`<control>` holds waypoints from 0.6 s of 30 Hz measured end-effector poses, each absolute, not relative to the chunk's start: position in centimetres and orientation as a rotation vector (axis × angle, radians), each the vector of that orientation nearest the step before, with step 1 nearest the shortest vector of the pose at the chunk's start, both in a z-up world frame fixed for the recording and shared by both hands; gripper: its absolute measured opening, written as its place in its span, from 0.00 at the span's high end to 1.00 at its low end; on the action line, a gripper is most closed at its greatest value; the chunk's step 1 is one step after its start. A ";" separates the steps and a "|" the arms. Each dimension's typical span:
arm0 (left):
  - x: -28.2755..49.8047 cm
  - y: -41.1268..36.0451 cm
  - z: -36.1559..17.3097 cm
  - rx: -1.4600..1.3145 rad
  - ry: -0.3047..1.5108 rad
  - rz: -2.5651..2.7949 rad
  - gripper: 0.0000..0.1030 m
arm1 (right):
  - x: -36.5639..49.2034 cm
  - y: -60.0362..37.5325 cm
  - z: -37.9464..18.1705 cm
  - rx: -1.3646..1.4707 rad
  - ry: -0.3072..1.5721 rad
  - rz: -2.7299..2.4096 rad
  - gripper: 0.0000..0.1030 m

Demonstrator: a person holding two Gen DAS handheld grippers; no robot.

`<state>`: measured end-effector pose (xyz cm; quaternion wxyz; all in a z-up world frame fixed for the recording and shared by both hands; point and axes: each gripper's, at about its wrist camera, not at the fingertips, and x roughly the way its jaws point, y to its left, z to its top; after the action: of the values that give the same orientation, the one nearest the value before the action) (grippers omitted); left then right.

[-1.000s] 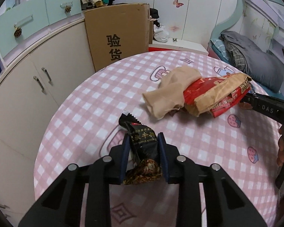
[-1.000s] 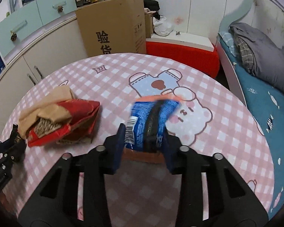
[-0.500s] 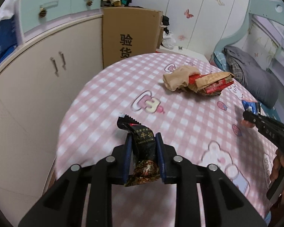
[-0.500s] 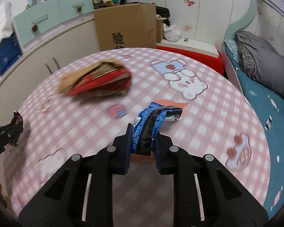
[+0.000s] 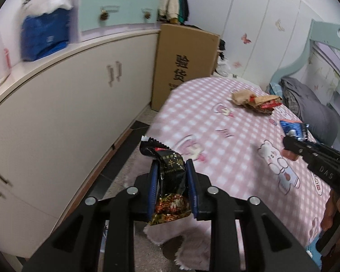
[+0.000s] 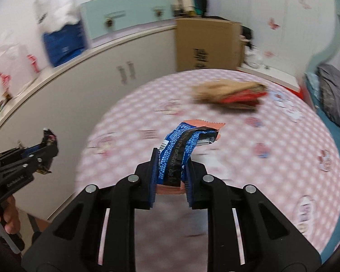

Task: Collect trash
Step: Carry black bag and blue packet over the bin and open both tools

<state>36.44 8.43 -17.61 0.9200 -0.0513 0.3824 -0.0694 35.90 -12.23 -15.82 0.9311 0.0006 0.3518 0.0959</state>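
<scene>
black wrapper (image 5: 170, 176) between left gripper (image 5: 171, 187) pads

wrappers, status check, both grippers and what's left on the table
Left gripper shut on black wrapper. Right gripper shut on blue wrapper. Red-and-tan pile remains on table.

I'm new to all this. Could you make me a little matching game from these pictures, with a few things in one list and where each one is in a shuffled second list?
Things:
1. black snack wrapper
2. blue snack wrapper
3. red and tan wrapper pile
4. cardboard box

Places:
A. lying on the pink checked tablecloth
B. pinched in the right gripper
C. standing on the floor beside the cream cabinet
D. pinched in the left gripper

Pairs: 1-D, 2-B, 3-A, 4-C
</scene>
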 end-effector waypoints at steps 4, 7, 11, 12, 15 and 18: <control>34.2 12.9 -17.7 -0.146 0.772 -0.090 0.77 | 35.1 -5.4 -16.2 -0.052 0.729 0.297 0.80; 32.6 16.4 -18.2 -0.177 0.770 -0.044 0.77 | 34.6 -0.6 -16.8 -0.097 0.739 0.366 0.80; 30.8 20.9 -19.4 -0.217 0.780 0.020 0.77 | 34.1 6.1 -18.4 -0.150 0.765 0.463 0.80; 30.4 22.2 -19.9 -0.230 0.786 0.040 0.77 | 34.0 7.1 -18.8 -0.157 0.773 0.479 0.80; 29.6 25.3 -21.9 -0.265 0.811 0.091 0.77 | 33.7 10.8 -20.6 -0.193 0.802 0.527 0.80; 29.5 27.5 -24.3 -0.294 0.843 0.130 0.77 | 33.9 13.7 -22.8 -0.227 0.839 0.559 0.80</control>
<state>29.49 27.47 -24.26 0.8999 -0.1420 0.4076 0.0627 33.90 13.74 -22.82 0.8695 -0.1086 0.4011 0.2671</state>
